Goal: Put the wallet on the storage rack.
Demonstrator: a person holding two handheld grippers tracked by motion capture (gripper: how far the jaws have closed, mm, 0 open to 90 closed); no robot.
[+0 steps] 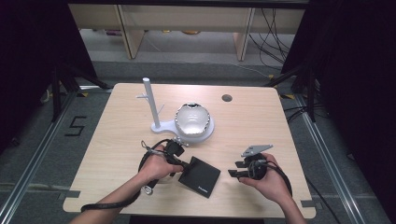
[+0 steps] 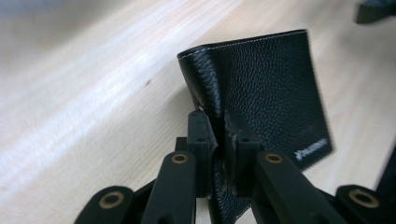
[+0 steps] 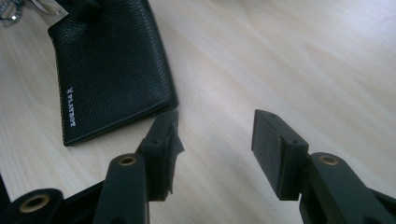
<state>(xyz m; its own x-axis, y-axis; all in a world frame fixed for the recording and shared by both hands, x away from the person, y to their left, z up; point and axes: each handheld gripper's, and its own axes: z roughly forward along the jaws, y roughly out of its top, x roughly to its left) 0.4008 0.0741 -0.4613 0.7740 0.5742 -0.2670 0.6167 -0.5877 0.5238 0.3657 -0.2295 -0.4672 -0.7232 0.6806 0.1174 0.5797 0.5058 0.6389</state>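
The table (image 1: 121,140) is pale wood with a fine straight grain, rounded at the corners, with a small dark round hole (image 1: 227,98) near its far edge. On its far half stands a white stand (image 1: 156,122), a flat rounded base with a thin upright post bearing short pegs, and on that base sits a shiny, faceted glass bowl (image 1: 192,119) (what lies inside it cannot be made out). Nearer the person lies the black wallet (image 2: 271,88), a square fold of pebbled leather with pale stitching along its edge and small silver lettering at one corner; it rests on the near middle of the table, between the two hands. The left gripper (image 2: 219,140) has its jaws pinched tight on the wallet's folded edge. The right gripper (image 3: 215,135) hovers just beside the wallet's corner, jaws wide apart and holding nothing.
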